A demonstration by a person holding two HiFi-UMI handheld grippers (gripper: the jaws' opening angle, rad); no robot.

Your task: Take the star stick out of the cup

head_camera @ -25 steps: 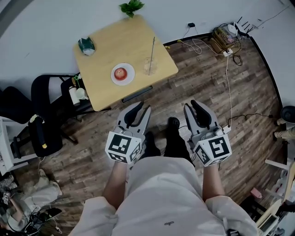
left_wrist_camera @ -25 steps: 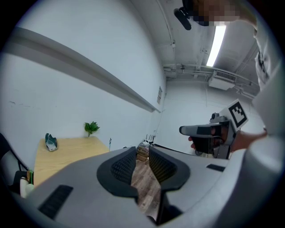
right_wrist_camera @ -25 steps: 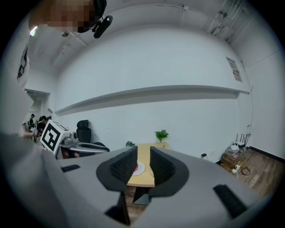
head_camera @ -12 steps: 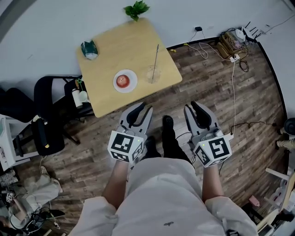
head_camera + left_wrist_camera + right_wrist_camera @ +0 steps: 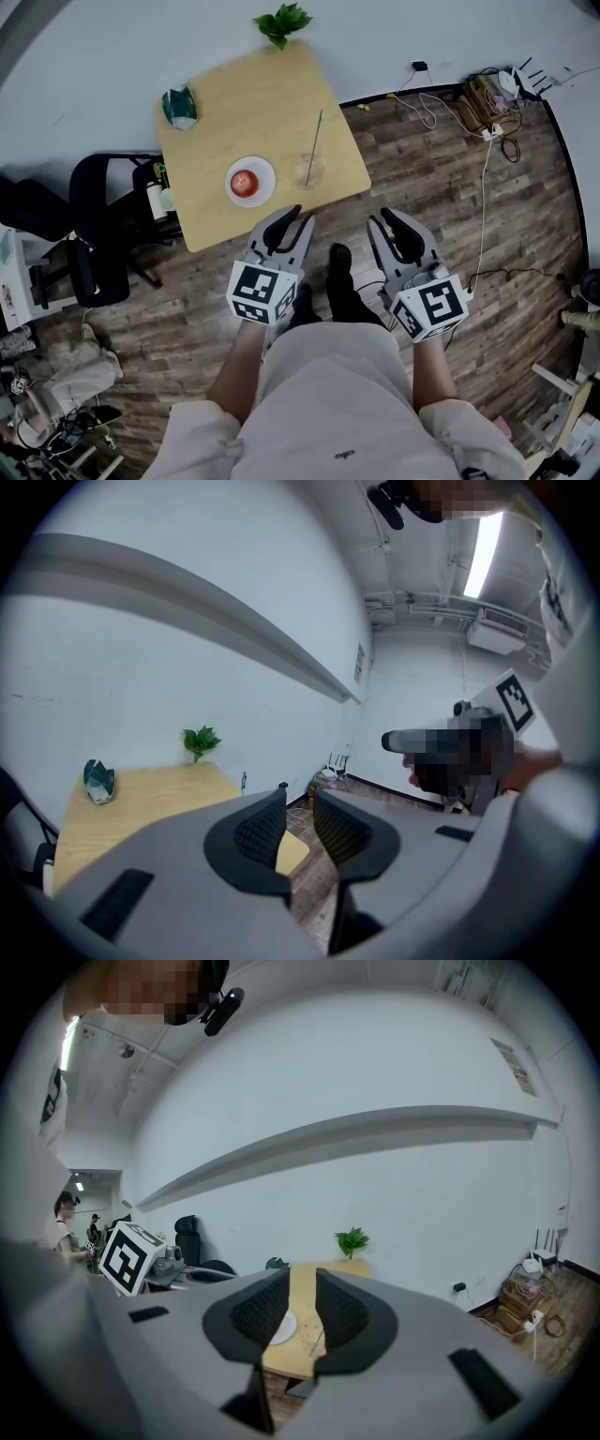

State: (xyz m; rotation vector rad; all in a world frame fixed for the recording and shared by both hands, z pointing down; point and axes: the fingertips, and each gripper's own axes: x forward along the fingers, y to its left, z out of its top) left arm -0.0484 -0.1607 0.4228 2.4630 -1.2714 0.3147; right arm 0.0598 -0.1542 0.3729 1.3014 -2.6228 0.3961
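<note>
the table (image 5: 216,112) has slid lower in the frame, and its near edge now lies just above the left gripper (image 5: 298,217) and right gripper (image 5: 380,217). the cup (image 5: 307,171) has drawn nearer frame centre.

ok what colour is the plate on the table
White: the plate has a red fruit on it. It shows best in the head view.

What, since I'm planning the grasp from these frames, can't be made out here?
- Stick, head view: too thin and small; no star shape shows.
- Cup, head view: clear and tiny; contents besides the stick can't be told.
- Left gripper view: cup and stick hidden by the body of the left gripper.
- Right gripper view: cup only a faint blur between the open jaws of the right gripper.
- Green object, head view: too small to identify.
</note>
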